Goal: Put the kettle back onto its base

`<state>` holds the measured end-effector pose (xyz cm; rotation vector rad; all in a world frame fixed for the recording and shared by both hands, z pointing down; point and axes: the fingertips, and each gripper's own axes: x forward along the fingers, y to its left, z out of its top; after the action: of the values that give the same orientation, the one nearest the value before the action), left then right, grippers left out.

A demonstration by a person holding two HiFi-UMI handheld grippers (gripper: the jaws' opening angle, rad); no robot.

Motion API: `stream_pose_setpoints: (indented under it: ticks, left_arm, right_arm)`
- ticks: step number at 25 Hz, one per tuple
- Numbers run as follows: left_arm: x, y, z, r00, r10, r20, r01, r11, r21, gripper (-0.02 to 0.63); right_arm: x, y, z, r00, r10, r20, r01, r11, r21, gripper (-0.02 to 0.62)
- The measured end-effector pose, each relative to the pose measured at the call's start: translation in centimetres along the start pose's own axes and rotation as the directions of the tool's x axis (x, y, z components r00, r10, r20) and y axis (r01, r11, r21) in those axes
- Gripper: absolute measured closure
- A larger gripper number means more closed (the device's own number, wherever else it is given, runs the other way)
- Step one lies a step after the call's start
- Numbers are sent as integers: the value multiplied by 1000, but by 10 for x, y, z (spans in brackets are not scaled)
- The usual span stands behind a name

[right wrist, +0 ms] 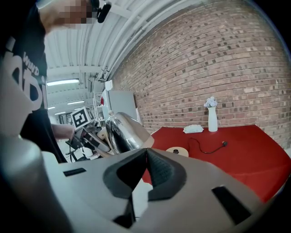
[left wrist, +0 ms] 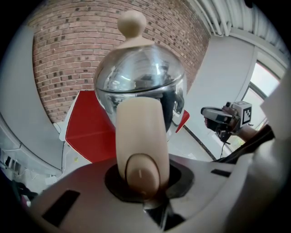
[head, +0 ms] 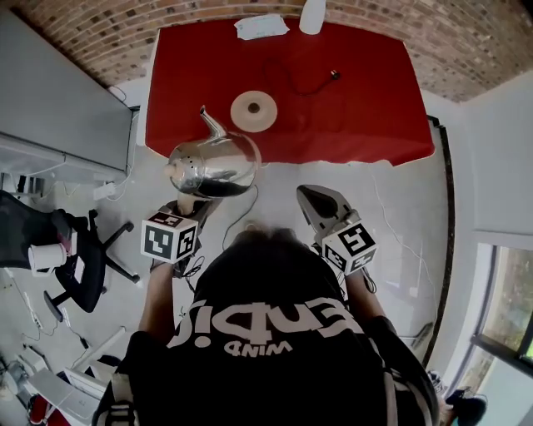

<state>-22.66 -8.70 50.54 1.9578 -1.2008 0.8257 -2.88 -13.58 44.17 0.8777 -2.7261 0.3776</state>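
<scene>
Kettle [head: 212, 166]: hung in the air by the red table's [head: 366, 100] near-left edge, short of the round base [head: 253, 110].
Left gripper [left wrist: 143, 182]: pinched on the cream handle [left wrist: 138, 136].
Right gripper [right wrist: 146, 170]: pressed together, empty.
Handling: judged rigid, slick steel, possibly heavy; best carried by the handle.

**Kettle blocks the view**

The kettle [left wrist: 141, 86] fills the left gripper view, so its spout [head: 210, 123] and the base [head: 253, 111] cannot be seen there. In the head view the top edge cuts off the vase [head: 313, 15]. The white item [head: 261, 27] beside it is too small to tell, perhaps a folded cloth.
</scene>
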Motion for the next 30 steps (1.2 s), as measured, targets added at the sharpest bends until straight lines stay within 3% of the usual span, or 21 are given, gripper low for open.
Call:
stream_pose_setpoints:
  ticks: [15, 30]
  left_arm:
    - [11, 3, 21, 1000, 23, 17, -22, 999, -26, 552]
    - [40, 34, 74, 998, 60, 18, -61, 998, 25, 552]
  right_arm:
    - [16, -26, 7, 998, 51, -20, -51, 999, -15, 572]
    - [20, -48, 5, 998, 60, -15, -60, 998, 2, 572]
